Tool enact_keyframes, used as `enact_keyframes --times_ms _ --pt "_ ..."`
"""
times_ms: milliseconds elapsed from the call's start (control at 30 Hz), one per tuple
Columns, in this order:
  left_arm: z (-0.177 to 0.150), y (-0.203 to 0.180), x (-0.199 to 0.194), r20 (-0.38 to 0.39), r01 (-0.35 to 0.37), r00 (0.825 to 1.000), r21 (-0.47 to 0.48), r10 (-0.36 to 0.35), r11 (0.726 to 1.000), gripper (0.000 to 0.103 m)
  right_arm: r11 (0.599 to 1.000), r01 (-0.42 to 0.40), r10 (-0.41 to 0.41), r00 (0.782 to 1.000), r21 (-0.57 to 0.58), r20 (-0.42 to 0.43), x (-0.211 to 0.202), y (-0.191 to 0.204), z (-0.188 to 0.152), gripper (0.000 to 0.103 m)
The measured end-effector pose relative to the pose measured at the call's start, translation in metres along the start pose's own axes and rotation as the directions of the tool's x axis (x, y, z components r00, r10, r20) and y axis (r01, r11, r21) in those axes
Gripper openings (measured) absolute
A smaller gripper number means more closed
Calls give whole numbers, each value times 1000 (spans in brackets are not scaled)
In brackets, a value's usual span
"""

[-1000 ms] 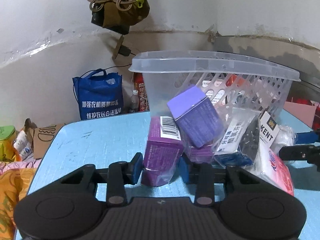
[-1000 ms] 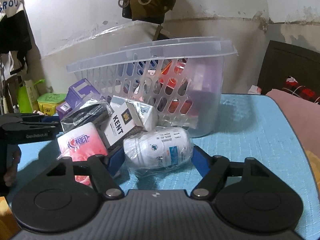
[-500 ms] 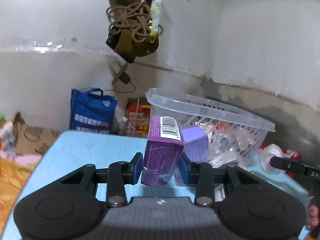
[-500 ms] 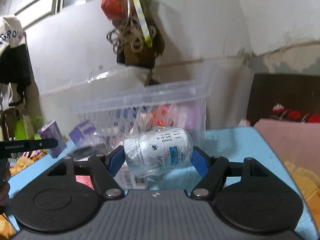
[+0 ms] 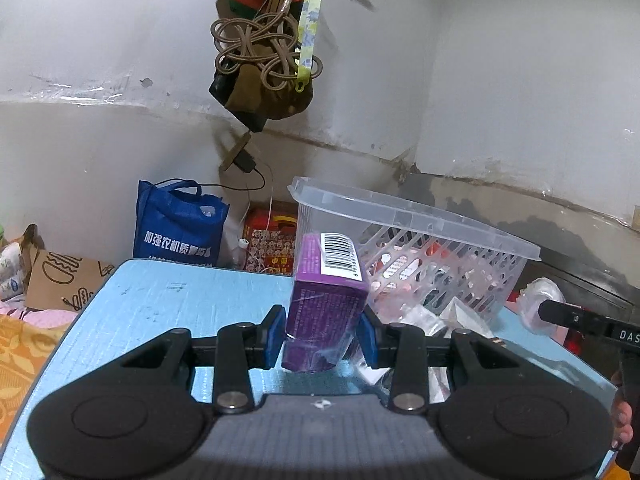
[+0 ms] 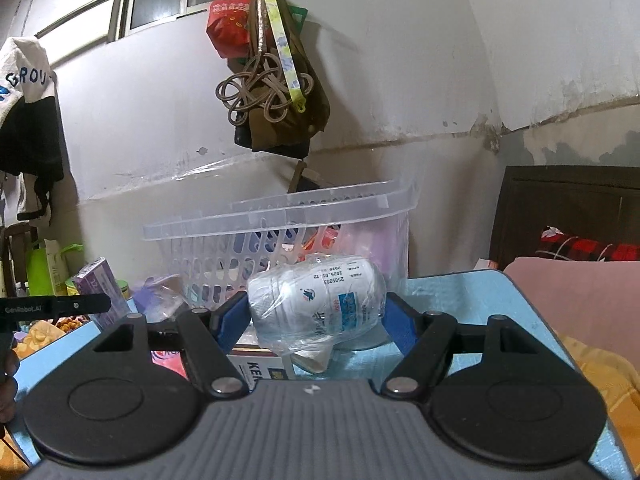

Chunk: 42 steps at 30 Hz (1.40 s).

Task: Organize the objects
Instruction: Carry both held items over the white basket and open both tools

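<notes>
The left gripper [image 5: 320,334] was clamped on a purple box [image 5: 325,304], held clear above the blue tabletop [image 5: 168,300], its barcode label facing up. The right gripper [image 6: 316,316] pinched a white bottle in clear wrap [image 6: 316,300] lying sideways, lifted over the tabletop [image 6: 480,300]. The clear plastic basket [image 5: 416,236] stood behind both, near the tabletop's far edge by the wall. To the left of the purple box the tabletop lay bare to its rounded edge. Under the bottle lay a carton reading "KE…" [image 6: 256,372]. The bottle's print was too small to read. A blue bag with white Chinese characters [image 5: 178,228] stood beyond the tabletop's far edge.
</notes>
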State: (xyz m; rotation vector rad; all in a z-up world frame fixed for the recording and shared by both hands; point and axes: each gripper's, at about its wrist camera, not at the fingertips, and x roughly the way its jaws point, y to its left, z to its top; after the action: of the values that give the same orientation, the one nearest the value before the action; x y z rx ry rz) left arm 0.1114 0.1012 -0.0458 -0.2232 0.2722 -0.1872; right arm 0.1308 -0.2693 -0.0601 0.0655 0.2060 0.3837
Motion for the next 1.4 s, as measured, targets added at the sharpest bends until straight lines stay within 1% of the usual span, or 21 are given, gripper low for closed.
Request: enact_keyframes --times_ms 233,600,767,833,900,967,1000,1100,1200,1233,1300,1333,1400 --pt "0 2 -1 -4 -1 1000 -8 1 1000 42 1000 -3 3 1000 -4 4 -2 0 -1 74" --pt "-1 2 -1 -9 -9 1000 4 9 1000 42 1000 -2 2 1000 -6 14 -5 1 0 74" --pt "0 2 -3 5 -14 1000 4 14 1000 42 1000 2 -2 1000 -9 26 -7 1 1 74" --pt "4 0 -6 20 -18 1000 -5 18 1000 42 1000 10 -8 999 -30 42 -9 6 3 74" --pt "15 -8 -14 50 -2 999 17 1 1000 42 999 4 -2 999 -35 42 -15 9 9 74" --pt "33 -20 -21 89 19 996 43 -22 999 42 998 11 -7 998 -59 70 -23 15 21 74" --pt "46 -25 -23 107 42 993 46 -47 998 42 998 9 -4 996 -63 86 -26 17 30 74" --pt "85 -42 -21 143 78 986 71 -88 994 42 999 -21 24 994 -28 110 -26 13 64 74" --pt "116 -59 -10 156 78 983 99 -93 992 42 998 -21 27 993 -51 118 -14 12 95 74" --pt "124 -64 -5 153 81 983 105 -97 991 42 998 -19 25 994 -58 108 -6 11 105 74" --pt "135 -72 12 131 57 989 128 -74 990 42 998 -24 29 996 -61 86 10 8 120 74" --pt "139 -74 23 110 45 992 125 -59 991 42 997 -21 27 997 -72 75 18 7 125 74" --pt "143 -78 44 65 48 996 122 -57 991 42 994 3 5 998 -111 68 29 8 130 74"
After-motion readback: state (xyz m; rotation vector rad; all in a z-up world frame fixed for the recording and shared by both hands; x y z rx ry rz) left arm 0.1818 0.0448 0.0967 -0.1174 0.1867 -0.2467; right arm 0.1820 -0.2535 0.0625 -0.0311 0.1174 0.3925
